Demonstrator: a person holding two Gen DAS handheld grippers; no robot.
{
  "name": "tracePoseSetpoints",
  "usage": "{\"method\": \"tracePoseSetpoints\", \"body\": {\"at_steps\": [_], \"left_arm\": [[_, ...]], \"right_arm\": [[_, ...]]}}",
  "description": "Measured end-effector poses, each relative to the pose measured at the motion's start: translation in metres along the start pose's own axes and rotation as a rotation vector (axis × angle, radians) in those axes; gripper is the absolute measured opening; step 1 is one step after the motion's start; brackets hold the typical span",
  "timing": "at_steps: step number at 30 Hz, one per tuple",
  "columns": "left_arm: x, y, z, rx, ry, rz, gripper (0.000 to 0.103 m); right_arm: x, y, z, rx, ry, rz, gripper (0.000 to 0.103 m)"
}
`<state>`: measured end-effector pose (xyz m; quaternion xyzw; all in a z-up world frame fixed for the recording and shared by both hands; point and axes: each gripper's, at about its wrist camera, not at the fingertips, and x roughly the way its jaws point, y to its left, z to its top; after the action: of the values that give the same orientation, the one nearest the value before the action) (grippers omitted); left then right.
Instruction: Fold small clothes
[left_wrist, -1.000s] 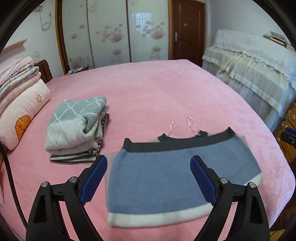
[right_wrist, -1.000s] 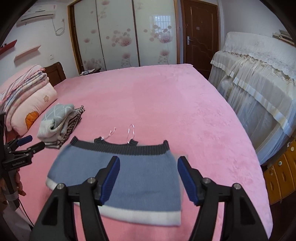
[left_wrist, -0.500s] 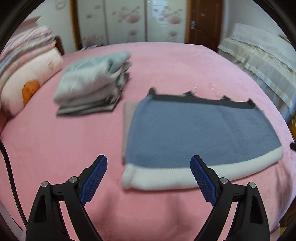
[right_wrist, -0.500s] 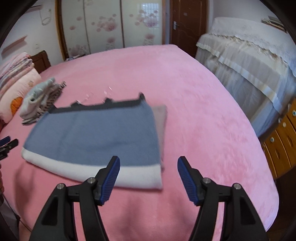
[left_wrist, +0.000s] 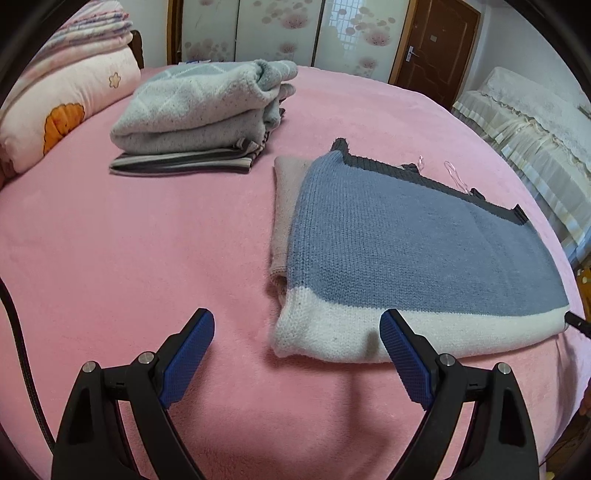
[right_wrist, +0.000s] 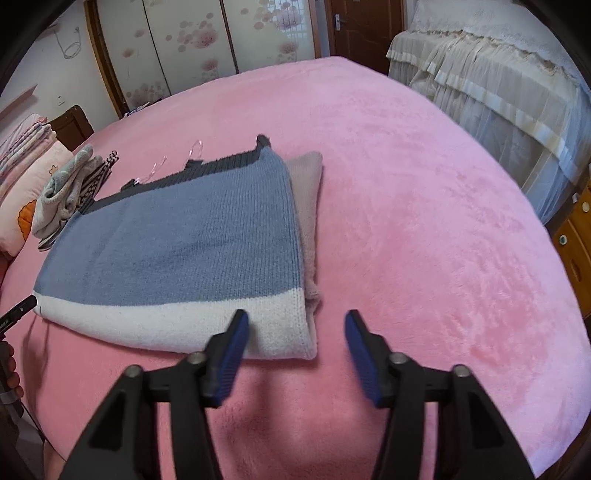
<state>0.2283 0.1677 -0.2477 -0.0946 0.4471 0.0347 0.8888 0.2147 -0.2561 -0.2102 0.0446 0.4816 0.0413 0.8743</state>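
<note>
On the pink bedspread (left_wrist: 129, 240) the blue knitted garment (left_wrist: 399, 240) lies flat, its white hem nearest the cameras, its dark neckline band far, and a beige layer (left_wrist: 282, 206) showing along its side edges.

The left gripper (left_wrist: 297, 341) hangs low over the bedspread with its jaws spread wide and nothing clamped. The garment's near left corner sits between its fingers: the left finger (left_wrist: 188, 354) stands clear of the garment over bare pink cloth, while the right finger (left_wrist: 402, 354) is over the white hem. Whether that pad touches the knit cannot be told.

The right gripper (right_wrist: 293, 338) is at the garment's near right corner. Its jaws have just been closing and stand partly open, not pressing the cloth; the corner of the white hem lies between them.

Left of the garment and farther back lies a stack of folded clothes (left_wrist: 199, 114), beyond it a pillow (left_wrist: 62, 110). Behind the garment stand flowered wardrobe doors (left_wrist: 280, 33) and a brown door (left_wrist: 432, 48). To the garment's right is furniture under a cream lace cover (right_wrist: 498, 81).
</note>
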Motion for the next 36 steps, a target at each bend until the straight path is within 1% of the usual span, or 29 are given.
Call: {"method": "tracePoseSetpoints", "body": {"at_steps": [1, 3, 5, 6, 7, 9, 10, 12, 13, 14, 17, 19, 21, 25, 27, 28, 29, 30, 31, 32, 33, 34, 36], "left_arm": [[0.002, 0.001, 0.0, -0.004, 0.005, -0.007, 0.09], [0.005, 0.004, 0.0, -0.014, 0.017, -0.034, 0.084], [0.01, 0.006, 0.0, -0.018, 0.037, -0.066, 0.063], [0.014, 0.007, -0.001, -0.025, 0.052, -0.085, 0.059], [0.016, 0.007, -0.001, -0.032, 0.059, -0.101, 0.055], [0.019, 0.008, -0.001, -0.045, 0.06, -0.122, 0.052], [0.019, 0.008, -0.001, -0.046, 0.058, -0.126, 0.047], [0.021, 0.007, 0.0, -0.046, 0.051, -0.118, 0.031], [0.02, 0.008, 0.001, -0.049, 0.048, -0.115, 0.013], [0.021, 0.011, 0.002, -0.066, 0.056, -0.123, 0.012], [0.016, 0.012, 0.002, -0.089, 0.053, -0.089, 0.01], [0.017, 0.006, -0.003, -0.055, 0.048, -0.044, 0.01], [0.025, 0.003, -0.011, -0.046, 0.06, -0.011, 0.01], [0.038, 0.009, -0.015, -0.086, 0.07, -0.026, 0.011], [0.038, 0.009, -0.012, -0.094, 0.07, -0.031, 0.014], [0.036, 0.009, -0.011, -0.095, 0.072, -0.029, 0.021], [0.034, 0.01, -0.009, -0.104, 0.074, -0.021, 0.039], [0.03, 0.013, -0.008, -0.122, 0.078, 0.0, 0.05], [0.028, 0.016, -0.008, -0.14, 0.081, 0.01, 0.073], [0.023, 0.02, -0.009, -0.175, 0.083, 0.003, 0.082], [0.017, 0.023, -0.01, -0.199, 0.079, -0.011, 0.082], [0.013, 0.025, -0.011, -0.218, 0.079, -0.025, 0.082], [0.004, 0.027, -0.015, -0.258, 0.093, -0.038, 0.082]], "right_arm": [[0.002, -0.001, 0.0, 0.003, 0.005, 0.01, 0.041], [0.005, -0.001, -0.001, 0.009, 0.012, 0.025, 0.038], [0.006, -0.001, -0.002, 0.01, 0.015, 0.042, 0.034], [0.007, -0.001, -0.002, 0.006, 0.016, 0.051, 0.03], [0.007, -0.001, -0.002, 0.001, 0.017, 0.051, 0.029], [0.008, 0.0, -0.003, -0.007, 0.019, 0.045, 0.029], [0.009, -0.001, -0.003, -0.006, 0.023, 0.045, 0.029], [0.011, -0.004, -0.003, 0.006, 0.027, 0.055, 0.029], [0.011, -0.005, -0.003, 0.01, 0.026, 0.064, 0.021], [0.011, -0.005, -0.004, 0.009, 0.019, 0.047, 0.013], [0.005, -0.005, -0.005, 0.02, 0.001, 0.021, 0.009], [0.003, -0.004, -0.008, 0.01, -0.01, -0.003, 0.008], [0.01, -0.007, -0.011, 0.024, 0.014, -0.013, 0.008], [0.024, -0.011, -0.018, 0.042, 0.037, -0.022, 0.008], [0.023, -0.01, -0.017, 0.044, 0.038, -0.024, 0.008], [0.021, -0.009, -0.016, 0.037, 0.039, -0.027, 0.009], [0.019, -0.008, -0.015, 0.033, 0.039, -0.027, 0.01], [0.015, -0.007, -0.013, 0.033, 0.036, -0.028, 0.013], [0.012, -0.006, -0.012, 0.031, 0.031, -0.035, 0.019], [0.007, -0.006, -0.011, 0.028, 0.022, -0.054, 0.023], [0.002, -0.005, -0.011, 0.026, 0.007, -0.075, 0.03], [-0.005, -0.004, -0.011, 0.029, -0.012, -0.085, 0.034], [-0.015, -0.003, -0.011, 0.035, -0.041, -0.08, 0.034]]}}
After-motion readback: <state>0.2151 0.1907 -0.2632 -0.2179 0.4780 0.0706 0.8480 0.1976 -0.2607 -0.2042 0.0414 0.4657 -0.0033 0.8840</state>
